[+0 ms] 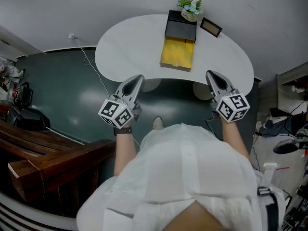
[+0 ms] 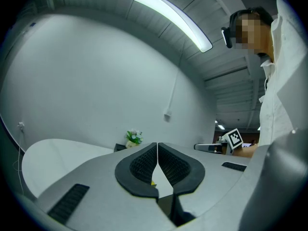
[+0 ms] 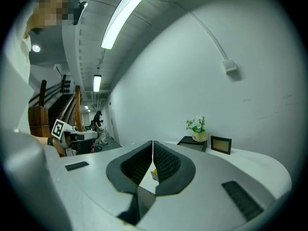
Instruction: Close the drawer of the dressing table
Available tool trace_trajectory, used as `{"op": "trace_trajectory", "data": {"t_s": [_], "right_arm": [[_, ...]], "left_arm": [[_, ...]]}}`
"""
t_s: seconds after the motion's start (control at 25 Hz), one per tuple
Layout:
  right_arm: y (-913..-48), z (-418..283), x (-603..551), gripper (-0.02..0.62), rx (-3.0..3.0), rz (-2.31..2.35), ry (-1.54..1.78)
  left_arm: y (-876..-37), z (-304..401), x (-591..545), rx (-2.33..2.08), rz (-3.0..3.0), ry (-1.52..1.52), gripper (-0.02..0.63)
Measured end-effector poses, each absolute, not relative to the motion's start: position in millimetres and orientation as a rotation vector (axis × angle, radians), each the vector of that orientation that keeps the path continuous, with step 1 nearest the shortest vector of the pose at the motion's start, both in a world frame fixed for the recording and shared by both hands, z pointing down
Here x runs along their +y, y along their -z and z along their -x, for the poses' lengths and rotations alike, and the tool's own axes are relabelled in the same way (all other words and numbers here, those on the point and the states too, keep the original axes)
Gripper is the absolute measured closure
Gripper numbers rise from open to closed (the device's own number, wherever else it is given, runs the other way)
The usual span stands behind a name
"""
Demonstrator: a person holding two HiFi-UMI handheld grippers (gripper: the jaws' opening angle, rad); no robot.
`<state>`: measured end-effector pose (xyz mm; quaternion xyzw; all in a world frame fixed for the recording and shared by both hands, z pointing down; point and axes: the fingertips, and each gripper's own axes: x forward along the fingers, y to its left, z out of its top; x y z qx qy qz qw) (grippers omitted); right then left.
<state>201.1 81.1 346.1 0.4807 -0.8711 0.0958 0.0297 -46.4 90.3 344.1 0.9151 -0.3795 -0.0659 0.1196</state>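
On the white dressing table (image 1: 125,47) stands a small black cabinet (image 1: 181,30), and its yellow drawer (image 1: 177,54) is pulled out toward me. Both grippers hover at the table's near edge, short of the drawer. My left gripper (image 1: 139,77) is to the drawer's lower left, jaws shut and empty. My right gripper (image 1: 210,73) is to its lower right, also shut and empty. In the left gripper view the jaws (image 2: 157,144) meet at the tips, with the cabinet (image 2: 120,147) far behind. In the right gripper view the shut jaws (image 3: 152,142) hide most of the drawer (image 3: 154,175).
A pot of flowers (image 1: 190,6) and a small picture frame (image 1: 211,27) stand behind the cabinet near the wall. A white cable (image 1: 91,66) runs down from a wall socket at the left. Wooden steps (image 1: 48,153) lie to my left, shelves and clutter (image 1: 288,105) to my right.
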Motion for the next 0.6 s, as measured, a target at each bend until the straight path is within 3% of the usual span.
{"op": "trace_trajectory", "data": {"t_s": [0.6], "right_arm": [[-351.5,-116.1,18.9,0.584,-2.616,-1.532,-0.286]], "left_arm": [[-353.7,115.5,16.2,-0.96,-2.701,0.195,0.589]]}}
